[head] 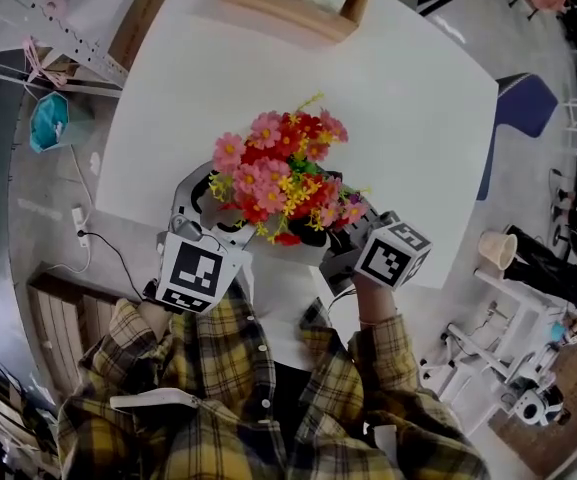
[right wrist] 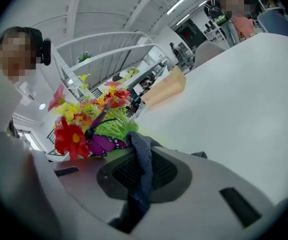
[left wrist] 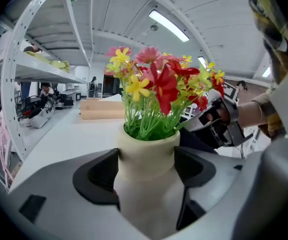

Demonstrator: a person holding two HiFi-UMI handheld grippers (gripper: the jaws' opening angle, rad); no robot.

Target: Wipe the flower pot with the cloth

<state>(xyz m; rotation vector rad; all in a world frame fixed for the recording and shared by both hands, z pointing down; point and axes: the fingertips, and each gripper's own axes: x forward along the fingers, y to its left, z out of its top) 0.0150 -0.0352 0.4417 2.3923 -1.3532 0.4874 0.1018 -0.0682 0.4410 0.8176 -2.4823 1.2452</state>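
A bunch of red, pink and yellow artificial flowers point(head: 283, 178) hides its pot in the head view. The left gripper view shows the cream flower pot point(left wrist: 146, 154) upright between the jaws of my left gripper point(left wrist: 146, 173), both pads against its neck. My left gripper point(head: 218, 213) comes at it from the near left. My right gripper point(head: 336, 240) sits at the pot's near right, shut on a grey-blue cloth point(right wrist: 141, 159) that hangs pinched between its jaws point(right wrist: 129, 176). A purple butterfly decoration point(right wrist: 101, 145) sits among the flowers point(right wrist: 84, 119).
The pot stands near the front edge of a white table point(head: 398, 98). A wooden box point(head: 293, 3) lies at the table's far edge. A blue chair point(head: 523, 108) stands to the right, and a teal object point(head: 48, 120) and cables lie on the floor to the left.
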